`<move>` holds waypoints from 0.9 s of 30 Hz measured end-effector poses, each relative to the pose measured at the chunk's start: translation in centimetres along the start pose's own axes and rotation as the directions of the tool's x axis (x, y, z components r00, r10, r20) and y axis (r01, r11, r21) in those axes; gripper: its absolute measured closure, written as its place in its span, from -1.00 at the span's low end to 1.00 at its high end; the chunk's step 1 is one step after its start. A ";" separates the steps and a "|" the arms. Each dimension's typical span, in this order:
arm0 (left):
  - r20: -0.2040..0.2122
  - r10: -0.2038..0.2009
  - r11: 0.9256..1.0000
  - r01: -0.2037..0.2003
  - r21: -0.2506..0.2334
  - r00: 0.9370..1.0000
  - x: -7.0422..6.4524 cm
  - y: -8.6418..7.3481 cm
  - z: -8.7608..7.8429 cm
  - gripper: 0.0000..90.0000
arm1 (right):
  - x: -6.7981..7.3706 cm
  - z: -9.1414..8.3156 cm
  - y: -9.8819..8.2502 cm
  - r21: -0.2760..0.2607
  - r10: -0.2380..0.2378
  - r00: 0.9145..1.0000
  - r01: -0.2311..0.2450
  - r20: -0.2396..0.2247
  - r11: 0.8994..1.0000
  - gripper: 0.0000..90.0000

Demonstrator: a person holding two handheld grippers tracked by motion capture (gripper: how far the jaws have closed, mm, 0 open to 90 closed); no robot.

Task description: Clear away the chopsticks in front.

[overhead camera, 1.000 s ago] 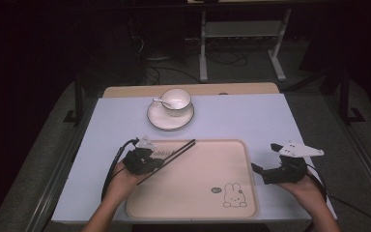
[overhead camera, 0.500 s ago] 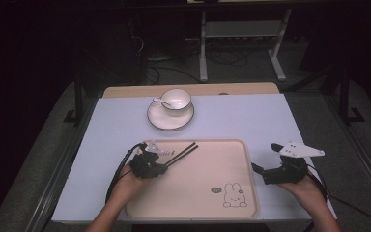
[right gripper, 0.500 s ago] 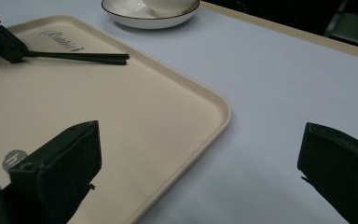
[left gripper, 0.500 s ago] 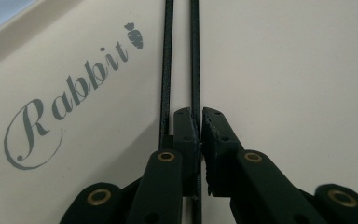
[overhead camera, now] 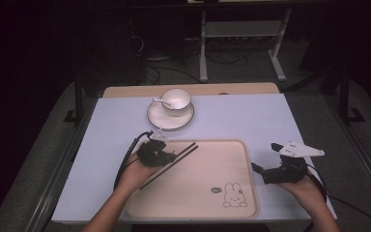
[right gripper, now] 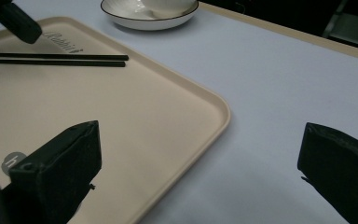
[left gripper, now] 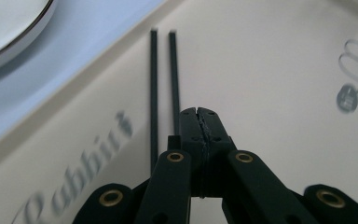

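High view: black chopsticks [overhead camera: 171, 164] paired, slim, straight, diagonal over beige tray [overhead camera: 198, 193].

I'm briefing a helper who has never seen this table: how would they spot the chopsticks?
Find the beige tray with the rabbit drawing on the pale blue table. Near its far left corner, by the left gripper, lie the chopsticks: two thin black sticks side by side, the only long dark things on the tray.

chopsticks [overhead camera: 171, 164] | black pair, side by side, lying diagonal | left part of frame, on the tan tray [overhead camera: 207, 169]
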State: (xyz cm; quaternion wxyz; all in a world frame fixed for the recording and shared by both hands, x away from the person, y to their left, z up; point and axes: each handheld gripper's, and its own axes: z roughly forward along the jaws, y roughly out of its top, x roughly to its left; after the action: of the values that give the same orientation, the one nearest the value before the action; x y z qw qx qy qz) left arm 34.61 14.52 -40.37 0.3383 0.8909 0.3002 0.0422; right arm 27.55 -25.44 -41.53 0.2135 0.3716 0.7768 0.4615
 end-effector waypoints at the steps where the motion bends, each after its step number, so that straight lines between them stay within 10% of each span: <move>1: 0.005 0.006 1.000 -0.006 0.000 1.000 0.1 0.5 0.5 1.00 | 0.0 0.0 0.0 0.000 -0.001 1.000 0.001 0.001 1.000 -1.00; 13: 0.048 0.038 0.999 -0.040 0.036 0.998 0.7 4.6 6.3 0.99 | -0.2 -0.1 -0.2 0.005 0.001 1.000 -0.001 -0.001 1.000 -1.00; 27: 0.019 0.010 0.999 -0.010 0.046 1.000 2.1 4.2 7.1 1.00 | -0.2 -0.1 -0.1 0.006 -0.001 1.000 0.001 -0.001 1.000 -1.00</move>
State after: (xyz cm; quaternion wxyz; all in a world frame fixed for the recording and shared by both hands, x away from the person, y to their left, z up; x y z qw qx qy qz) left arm 40.45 9.11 -43.44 0.3204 0.9002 0.2934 0.0285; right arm 27.59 -25.69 -41.62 0.2120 0.3715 0.7784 0.4594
